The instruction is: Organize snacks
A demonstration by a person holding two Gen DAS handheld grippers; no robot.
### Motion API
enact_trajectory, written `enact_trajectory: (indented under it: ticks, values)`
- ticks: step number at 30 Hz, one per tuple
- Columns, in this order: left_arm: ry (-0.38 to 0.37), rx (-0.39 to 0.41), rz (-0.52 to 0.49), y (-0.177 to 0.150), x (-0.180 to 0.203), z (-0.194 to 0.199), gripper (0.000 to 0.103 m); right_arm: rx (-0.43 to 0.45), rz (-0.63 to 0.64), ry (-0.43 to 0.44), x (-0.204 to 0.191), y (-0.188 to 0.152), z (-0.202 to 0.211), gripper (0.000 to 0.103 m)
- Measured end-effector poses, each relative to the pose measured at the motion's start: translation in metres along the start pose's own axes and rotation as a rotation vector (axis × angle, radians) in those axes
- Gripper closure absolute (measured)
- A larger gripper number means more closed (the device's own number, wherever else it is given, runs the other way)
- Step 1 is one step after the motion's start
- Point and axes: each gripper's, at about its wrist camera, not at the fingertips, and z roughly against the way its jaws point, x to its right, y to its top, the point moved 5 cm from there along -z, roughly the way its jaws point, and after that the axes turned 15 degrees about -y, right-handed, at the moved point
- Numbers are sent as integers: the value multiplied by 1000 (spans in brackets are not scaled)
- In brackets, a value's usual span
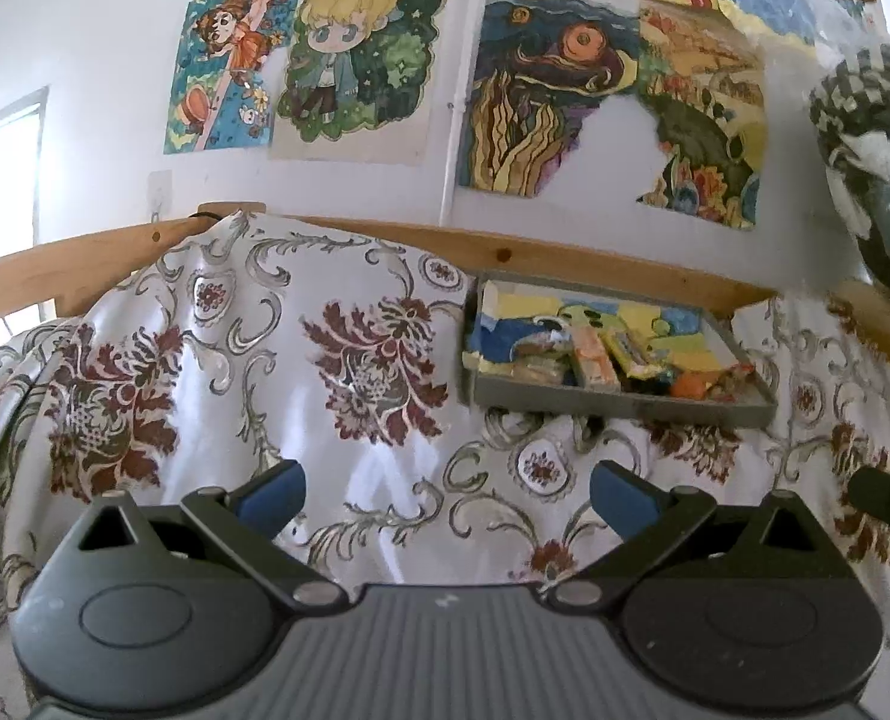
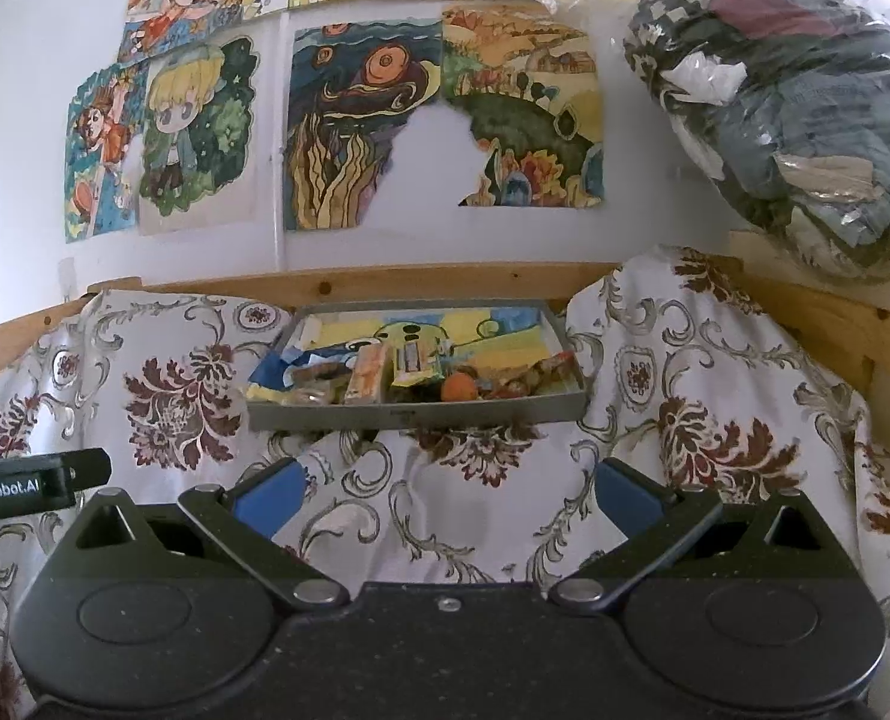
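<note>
Blue-padded right gripper (image 2: pixel 445 498) low centre, jaws wide, empty, lined up on tray | left gripper (image 1: pixel 448 495) likewise spread, empty, tray to its right | snacks (image 2: pixel 411 375) piled along near wall of grey tray (image 2: pixel 414 414), mid-frame on floral cloth (image 2: pixel 174 396), judged gathered for sorting.

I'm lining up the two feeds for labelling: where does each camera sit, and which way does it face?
Left wrist: on the left gripper, facing the floral cloth and wall drawings; the snack tray lies ahead to its right; own open blue fingers show.
Right wrist: on the right gripper, facing the snack tray almost straight on; own open fingers and part of the other gripper at left show.
Shared: tray, cloth, drawings, bagged clothes.
</note>
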Motion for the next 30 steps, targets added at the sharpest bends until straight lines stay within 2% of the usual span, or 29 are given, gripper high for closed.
enact_trajectory:
  ticks: [13, 30]
  values:
    - [8, -58, 0, -14, 4, 3, 0, -43, 0, -7, 2, -12, -2, 1]
    - [22, -68, -3, -15, 2, 2, 0, -59, 2, -8, 2, -15, -6, 1]
